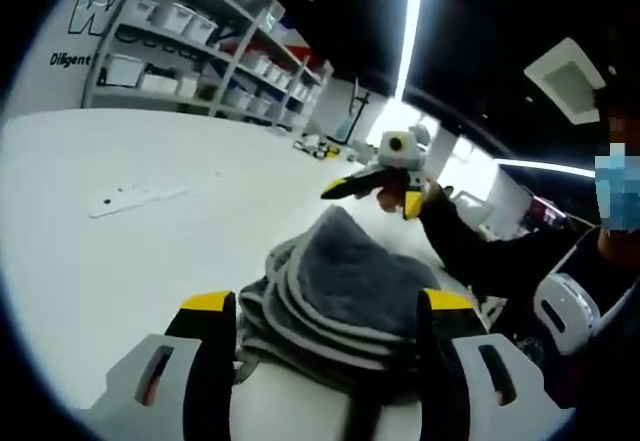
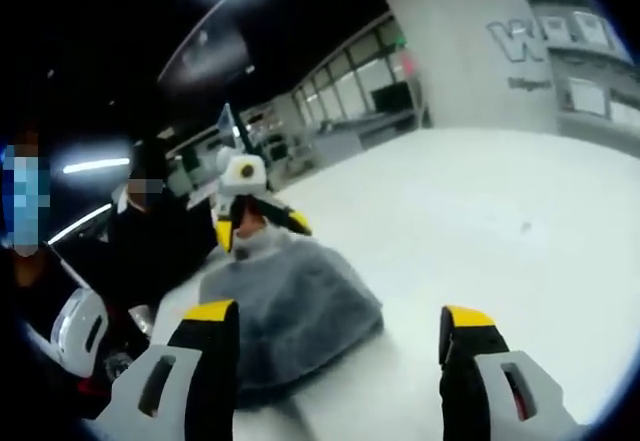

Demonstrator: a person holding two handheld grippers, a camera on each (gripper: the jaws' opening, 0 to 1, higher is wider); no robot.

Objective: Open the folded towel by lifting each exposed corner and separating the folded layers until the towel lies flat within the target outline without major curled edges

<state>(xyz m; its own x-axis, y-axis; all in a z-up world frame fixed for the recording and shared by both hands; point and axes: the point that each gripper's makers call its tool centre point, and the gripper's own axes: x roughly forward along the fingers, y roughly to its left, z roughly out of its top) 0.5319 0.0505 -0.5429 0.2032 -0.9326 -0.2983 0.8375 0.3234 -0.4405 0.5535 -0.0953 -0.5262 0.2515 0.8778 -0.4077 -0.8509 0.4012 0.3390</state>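
A grey towel point(image 1: 345, 286), folded into several stacked layers, lies on the white table point(image 1: 120, 261). My left gripper point(image 1: 327, 306) is open, its yellow-tipped jaws standing either side of the towel's layered near edge. Beyond the towel's far side, my right gripper point(image 1: 376, 197) hangs just above it, open. In the right gripper view the towel point(image 2: 295, 311) sits low and left, partly behind the left jaw of my open right gripper point(image 2: 340, 316). My left gripper point(image 2: 261, 229) faces me from the towel's far edge, jaws spread.
Shelving with white bins point(image 1: 200, 51) lines the wall behind the table. Faint marks point(image 1: 130, 199) lie on the tabletop at left. A person in dark clothes point(image 1: 500, 251) stands close at the table's edge, and a sleeve point(image 2: 150, 251) shows. White table surface point(image 2: 480, 221) stretches right.
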